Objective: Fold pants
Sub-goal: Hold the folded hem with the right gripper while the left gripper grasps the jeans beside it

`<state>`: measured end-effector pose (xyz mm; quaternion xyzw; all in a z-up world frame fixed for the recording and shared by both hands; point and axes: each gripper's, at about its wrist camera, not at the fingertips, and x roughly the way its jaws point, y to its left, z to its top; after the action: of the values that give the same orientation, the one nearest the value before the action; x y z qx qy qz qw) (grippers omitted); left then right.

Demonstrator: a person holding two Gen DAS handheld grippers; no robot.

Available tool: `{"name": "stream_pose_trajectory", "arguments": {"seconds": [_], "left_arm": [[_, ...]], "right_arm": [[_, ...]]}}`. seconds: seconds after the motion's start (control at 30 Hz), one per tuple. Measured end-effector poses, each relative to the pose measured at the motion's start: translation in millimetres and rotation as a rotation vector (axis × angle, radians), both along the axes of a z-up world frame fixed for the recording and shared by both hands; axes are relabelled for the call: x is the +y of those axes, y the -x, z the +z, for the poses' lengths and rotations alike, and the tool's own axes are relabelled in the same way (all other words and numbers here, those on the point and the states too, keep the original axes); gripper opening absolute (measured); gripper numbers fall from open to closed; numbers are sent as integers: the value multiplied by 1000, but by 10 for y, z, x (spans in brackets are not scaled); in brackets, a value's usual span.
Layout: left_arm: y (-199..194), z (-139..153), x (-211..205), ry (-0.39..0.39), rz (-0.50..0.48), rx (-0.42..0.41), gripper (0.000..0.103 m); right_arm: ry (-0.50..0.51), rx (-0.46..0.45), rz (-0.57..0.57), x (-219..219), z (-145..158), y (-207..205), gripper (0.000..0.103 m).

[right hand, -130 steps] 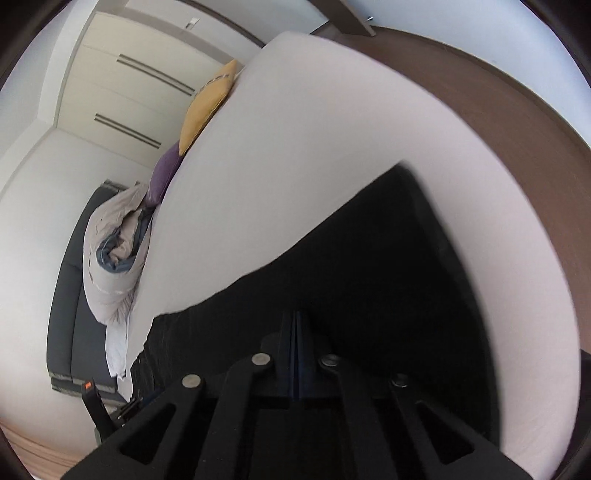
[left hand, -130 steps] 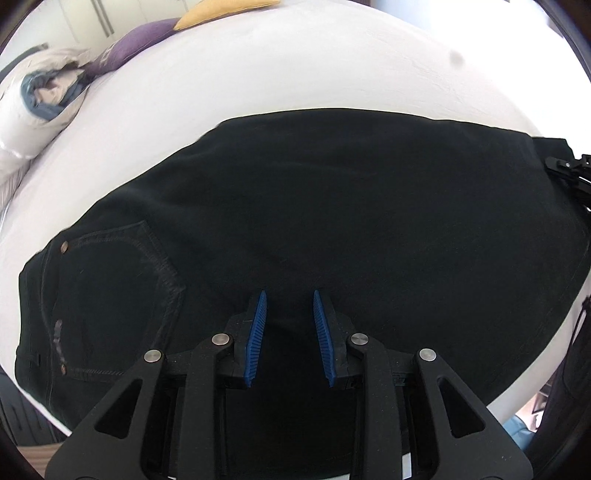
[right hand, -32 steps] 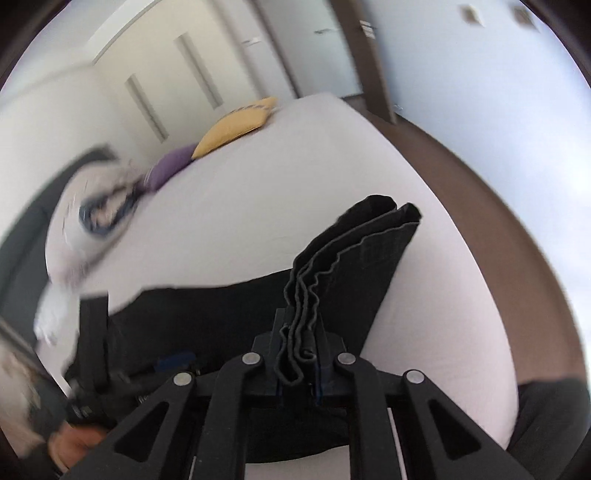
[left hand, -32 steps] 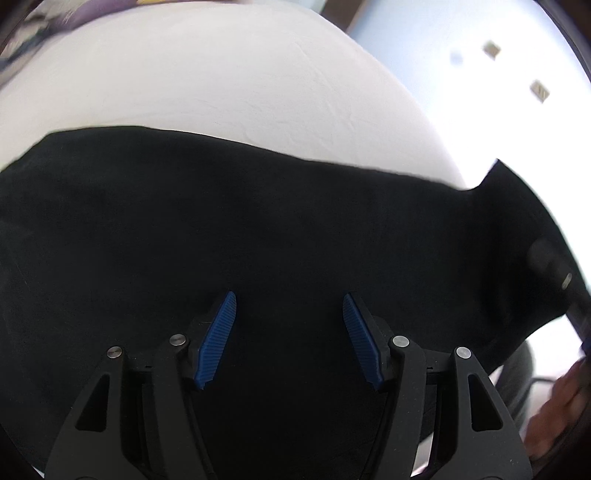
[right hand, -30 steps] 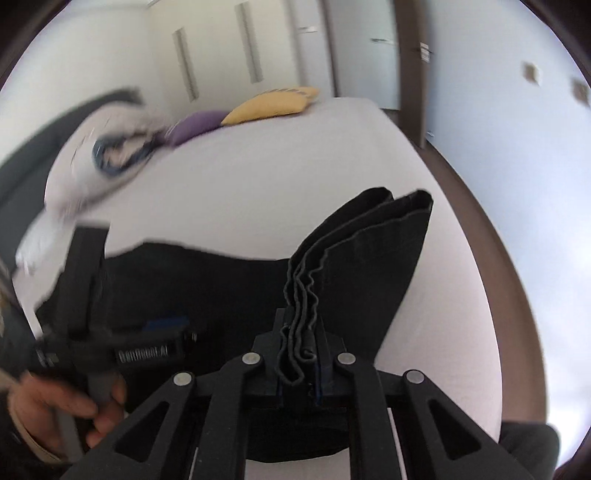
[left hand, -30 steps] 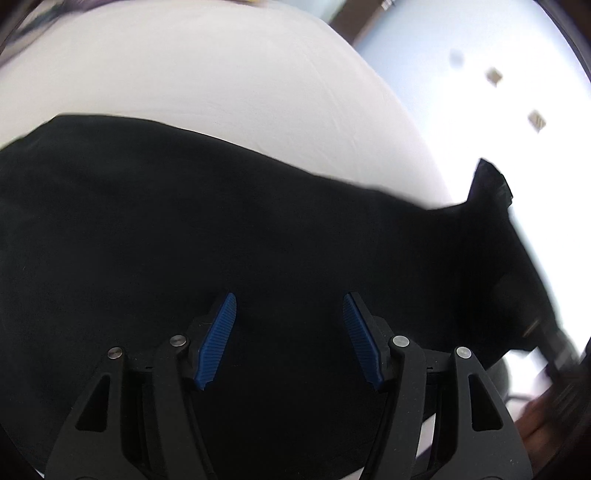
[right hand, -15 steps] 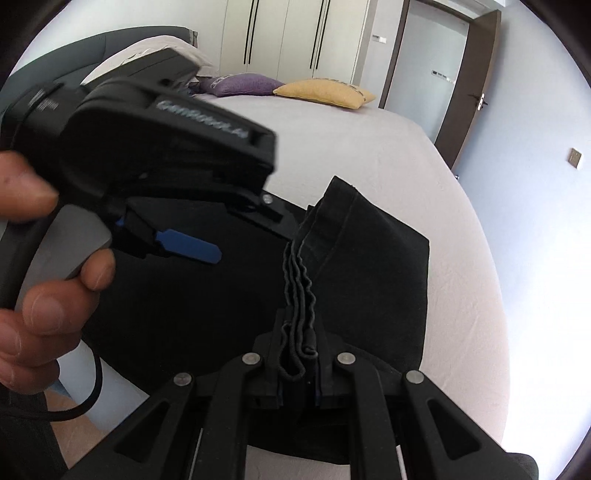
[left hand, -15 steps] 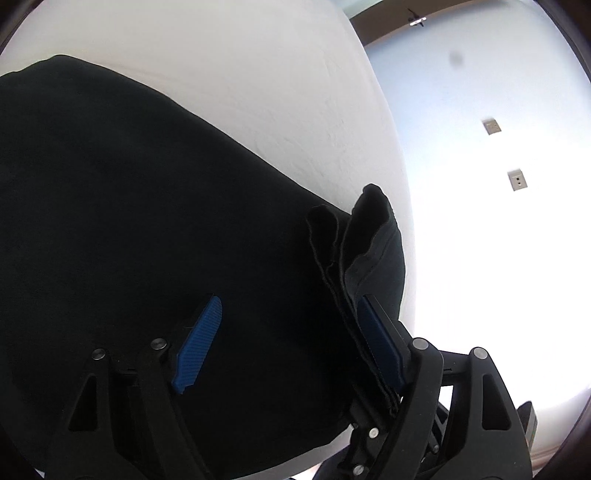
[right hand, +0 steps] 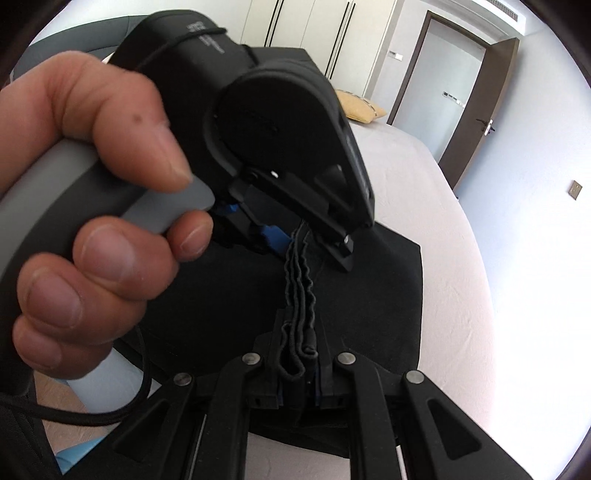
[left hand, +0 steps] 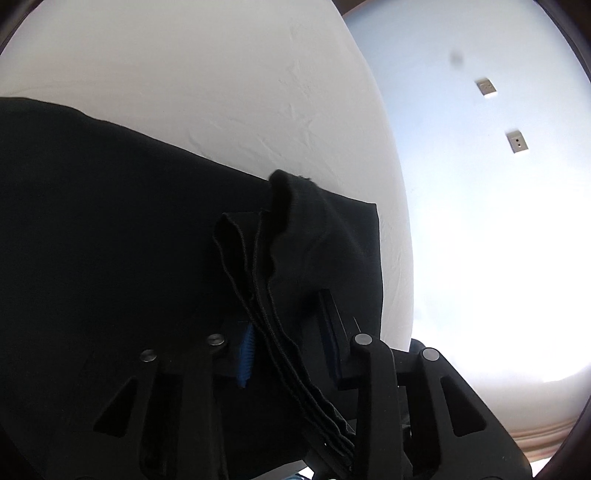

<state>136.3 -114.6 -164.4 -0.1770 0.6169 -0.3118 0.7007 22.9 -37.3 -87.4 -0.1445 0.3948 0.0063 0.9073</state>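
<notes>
The black pants lie spread on the white bed. Their bunched hem end is lifted off the bed. My right gripper is shut on this bunched hem and holds it up. My left gripper is open, its jaws on either side of the same bunched hem, just ahead of the right gripper. In the right wrist view the left gripper is close up, held by a hand, with its blue pad beside the hem.
A yellow pillow lies at the head of the bed. A dark door and white wardrobes stand beyond it. The bed edge runs to the right of the pants.
The right gripper has lifted the hem and carried it toward the left gripper. The left gripper's open jaws now straddle the bunched hem; the two grippers are much closer together.
</notes>
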Motion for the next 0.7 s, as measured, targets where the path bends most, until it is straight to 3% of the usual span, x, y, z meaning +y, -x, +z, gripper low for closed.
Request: {"name": "stream_pose_trajectory", "arguments": {"seconds": [0.17,0.4,0.7], "left_arm": [[-14,61,194,-2,-25,-40,13],[-167,70,679,-50,-44,-75,13],[-505,16,1481,-105,3,-66,12]], "right_arm": [[2,-7,43,82,86,43,12],[-5,8,150,507,31,-42,12],[-50,71,247,952,-148,-230,12]]}}
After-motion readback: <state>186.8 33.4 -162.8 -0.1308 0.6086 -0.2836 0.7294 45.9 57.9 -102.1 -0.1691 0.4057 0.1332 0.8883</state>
